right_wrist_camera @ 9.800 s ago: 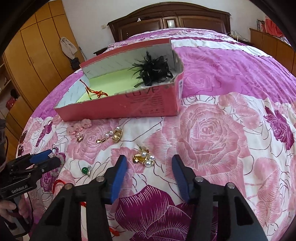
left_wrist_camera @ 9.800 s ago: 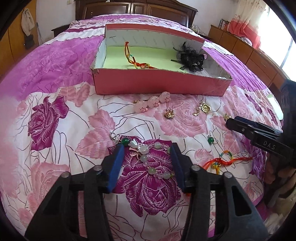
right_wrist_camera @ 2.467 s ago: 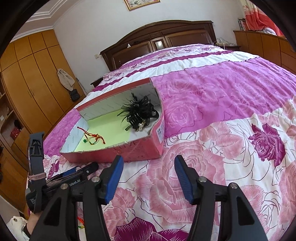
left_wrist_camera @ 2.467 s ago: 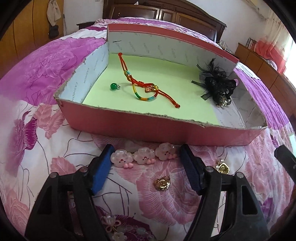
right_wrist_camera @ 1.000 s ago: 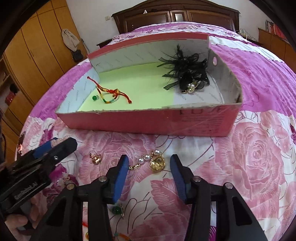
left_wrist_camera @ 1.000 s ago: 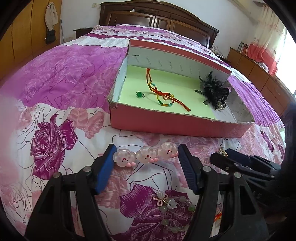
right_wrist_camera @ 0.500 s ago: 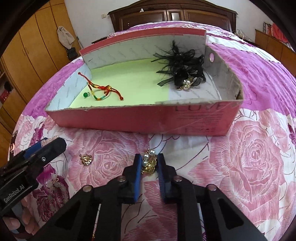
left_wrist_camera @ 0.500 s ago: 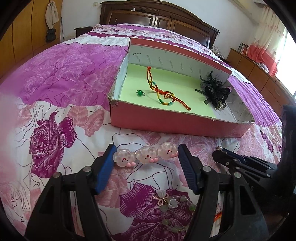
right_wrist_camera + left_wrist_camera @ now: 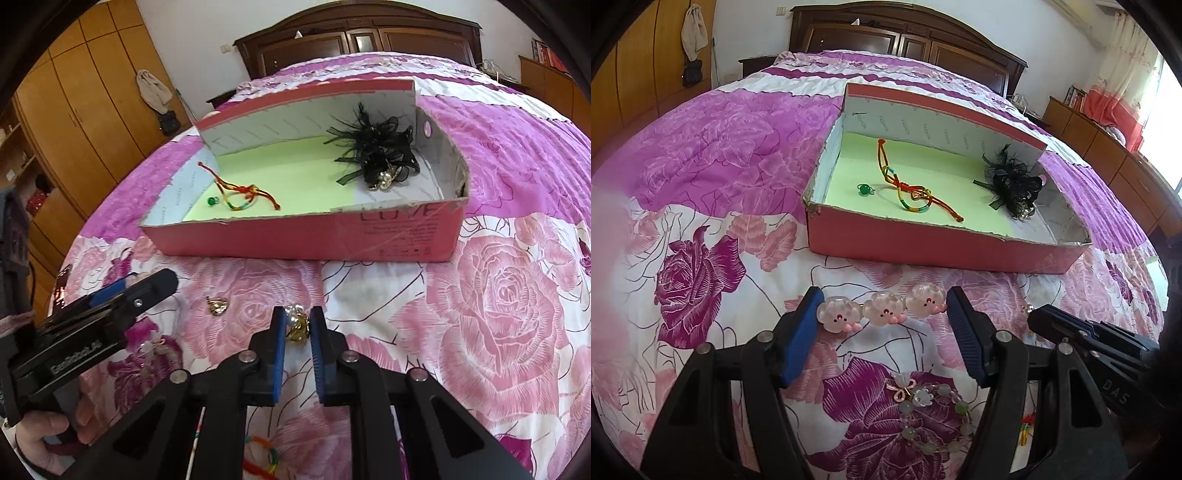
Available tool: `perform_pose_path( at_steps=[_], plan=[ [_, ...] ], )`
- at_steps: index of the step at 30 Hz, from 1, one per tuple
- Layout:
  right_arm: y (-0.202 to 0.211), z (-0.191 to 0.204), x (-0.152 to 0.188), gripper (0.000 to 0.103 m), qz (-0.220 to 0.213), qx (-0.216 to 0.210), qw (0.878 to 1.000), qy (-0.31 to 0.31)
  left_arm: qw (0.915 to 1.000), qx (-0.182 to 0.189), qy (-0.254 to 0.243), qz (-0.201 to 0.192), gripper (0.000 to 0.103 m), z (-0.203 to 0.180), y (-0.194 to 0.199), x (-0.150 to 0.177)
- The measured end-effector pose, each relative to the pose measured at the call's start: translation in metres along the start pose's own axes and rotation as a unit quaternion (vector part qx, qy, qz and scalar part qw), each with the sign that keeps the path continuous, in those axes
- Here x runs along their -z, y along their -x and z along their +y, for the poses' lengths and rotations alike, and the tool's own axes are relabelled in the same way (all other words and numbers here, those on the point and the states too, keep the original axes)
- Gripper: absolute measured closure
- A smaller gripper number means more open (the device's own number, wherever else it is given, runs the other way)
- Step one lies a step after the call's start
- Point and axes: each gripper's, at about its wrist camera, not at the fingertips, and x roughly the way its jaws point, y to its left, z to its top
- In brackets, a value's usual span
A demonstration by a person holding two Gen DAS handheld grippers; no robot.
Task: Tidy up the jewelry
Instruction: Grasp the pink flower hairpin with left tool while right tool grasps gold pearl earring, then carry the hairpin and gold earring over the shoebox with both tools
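the left gripper (image 9: 882, 314) is clamped end to end on the pig clip (image 9: 881, 314), held lengthwise so the span fits between the pads, just near of the box (image 9: 923, 247). the right gripper (image 9: 297, 326) is pinched narrow on the gold pearl brooch (image 9: 297, 325), low over the bedspread (image 9: 498, 295); the small piece needs a tight nip. the box lies open at the far side, within reach of both. inside it: cord bracelet (image 9: 908, 188), green bead (image 9: 863, 189), black feather clip (image 9: 376, 155). a gold earring (image 9: 217, 305) and bead bracelet (image 9: 923, 410) lie outside it.
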Motion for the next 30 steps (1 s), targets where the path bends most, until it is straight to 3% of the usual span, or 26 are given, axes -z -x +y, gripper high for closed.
perform_pose_path(
  at_steps=[16, 30],
  plan=[
    [0.045, -0.001, 0.002, 0.088, -0.072, -0.01, 0.997, 0.017, 0.9995, 0.01, -0.011, -0.026, 0.042, -0.014, 0.024, -0.005],
    [0.07, 0.005, -0.001, 0.088, -0.133, -0.004, 0.99, 0.048, 0.9965, 0.03, -0.017, -0.075, 0.042, -0.025, 0.045, -0.011]
  ],
)
